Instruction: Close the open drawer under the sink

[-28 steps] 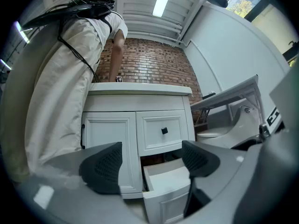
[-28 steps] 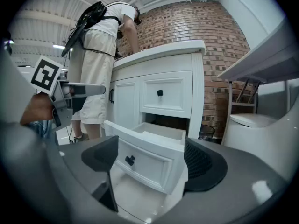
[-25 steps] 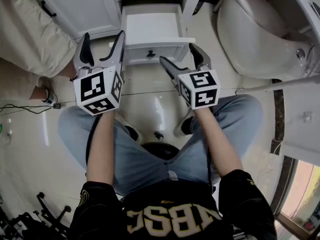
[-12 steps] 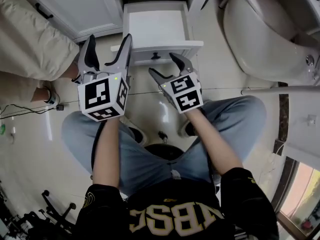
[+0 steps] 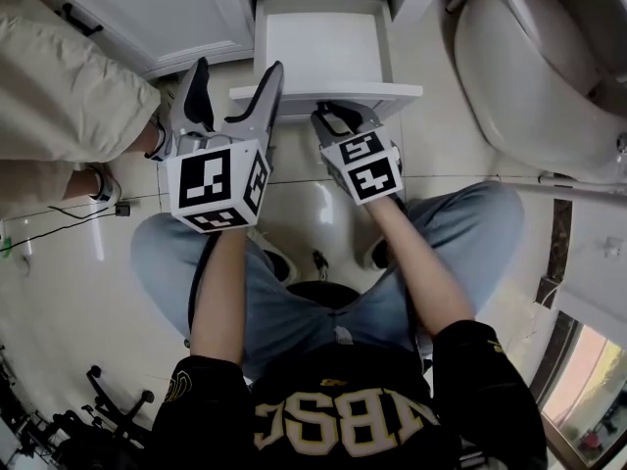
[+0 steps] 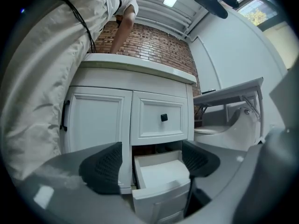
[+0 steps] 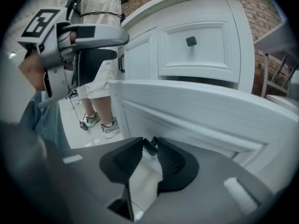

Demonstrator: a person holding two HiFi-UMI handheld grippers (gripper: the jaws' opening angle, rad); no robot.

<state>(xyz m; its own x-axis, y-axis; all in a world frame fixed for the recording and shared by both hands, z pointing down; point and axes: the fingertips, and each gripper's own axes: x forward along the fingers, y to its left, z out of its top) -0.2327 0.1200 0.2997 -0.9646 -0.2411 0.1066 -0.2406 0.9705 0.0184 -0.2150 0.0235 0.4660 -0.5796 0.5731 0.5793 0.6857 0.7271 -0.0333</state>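
Pinching the dark knob [image 7: 149, 146] of the drawer [image 7: 196, 111] are the right gripper [image 7: 150, 143] fingers [image 7: 174, 162] (left gripper [image 5: 237, 76] spread)

The only readable writing is yellow block lettering [image 5: 338, 429] across the chest of the person's black shirt [image 5: 470, 390] in the head view. The letters "BSC" are plain. The letter before them looks like an N or an A, and folds cut off the ends of the word. A small yellow emblem [image 5: 174, 390] on the shirt's sleeve is too small to read. The cube [image 5: 217, 186] on the left gripper [image 5: 238, 74] and the cube [image 5: 364, 167] on the right gripper [image 5: 343, 117] bear only black-and-white square marker patterns, no letters or numbers.
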